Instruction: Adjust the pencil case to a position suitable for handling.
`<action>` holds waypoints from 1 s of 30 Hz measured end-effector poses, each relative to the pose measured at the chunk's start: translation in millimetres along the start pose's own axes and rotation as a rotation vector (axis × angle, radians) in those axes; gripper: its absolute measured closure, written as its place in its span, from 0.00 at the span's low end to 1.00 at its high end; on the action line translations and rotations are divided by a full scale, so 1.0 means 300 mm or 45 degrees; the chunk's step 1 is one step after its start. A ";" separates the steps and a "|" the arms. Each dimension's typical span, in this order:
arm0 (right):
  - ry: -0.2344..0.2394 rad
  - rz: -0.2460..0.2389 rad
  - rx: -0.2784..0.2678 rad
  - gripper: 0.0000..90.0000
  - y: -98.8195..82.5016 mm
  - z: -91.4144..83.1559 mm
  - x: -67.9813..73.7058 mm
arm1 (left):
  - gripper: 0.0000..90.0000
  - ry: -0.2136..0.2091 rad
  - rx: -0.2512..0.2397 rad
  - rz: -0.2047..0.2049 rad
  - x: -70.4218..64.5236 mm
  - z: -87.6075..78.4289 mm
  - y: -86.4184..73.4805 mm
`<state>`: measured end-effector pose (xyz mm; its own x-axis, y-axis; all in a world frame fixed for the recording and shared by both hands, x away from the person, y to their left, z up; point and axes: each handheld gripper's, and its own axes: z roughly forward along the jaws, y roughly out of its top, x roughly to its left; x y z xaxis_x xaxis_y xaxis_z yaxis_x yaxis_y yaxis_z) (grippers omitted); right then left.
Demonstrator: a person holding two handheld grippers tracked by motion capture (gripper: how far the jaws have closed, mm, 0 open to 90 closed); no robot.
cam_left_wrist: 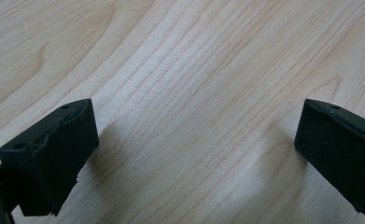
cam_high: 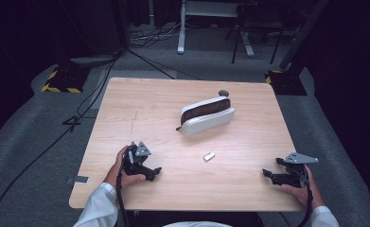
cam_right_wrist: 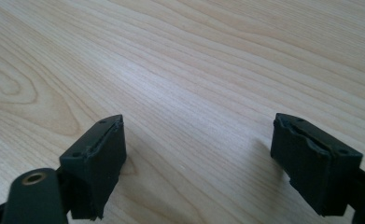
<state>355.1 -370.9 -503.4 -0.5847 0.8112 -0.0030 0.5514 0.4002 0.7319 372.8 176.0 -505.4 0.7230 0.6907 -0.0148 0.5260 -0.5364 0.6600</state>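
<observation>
I am looking down on a pale wooden table [cam_high: 140,109] from above its near edge. My left gripper [cam_high: 155,173] rests at about seven o'clock on the tabletop, held in a hand [cam_high: 126,171] with a white sleeve [cam_high: 96,205]. In the left gripper view, its two black jaws stand spread wide with bare wood grain between them; they pinch nothing.

My right gripper [cam_high: 268,174] sits at about four o'clock, near the right edge, held in the other hand [cam_high: 302,189]. A grey three-cornered plate [cam_high: 300,158] sits on top of it. In the right gripper view, its jaws are also spread wide apart, with bare wood between them, and they hold nothing. I cannot tell from any view whether the jaw tips touch the wood or hover just over it.

A small silvery block [cam_high: 209,156] lies just below the table's centre, between the two grippers and apart from both. Beyond it, at about twelve o'clock from the block, lies a white pouch [cam_high: 206,119] with a dark brown opening along its top, angled so its right end points toward one o'clock. A small dark round object [cam_high: 223,93] sits just behind the pouch's far right end.
</observation>
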 end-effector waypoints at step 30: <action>0.304 -0.293 0.000 0.19 0.241 0.260 0.266 | 0.01 0.023 -0.009 -0.034 -0.013 0.008 0.007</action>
<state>394.7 -243.8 -504.0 -0.8167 0.5770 -0.0085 0.3888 0.5611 0.7308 372.3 171.1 -505.8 0.7007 0.7132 -0.0190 0.5415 -0.5143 0.6650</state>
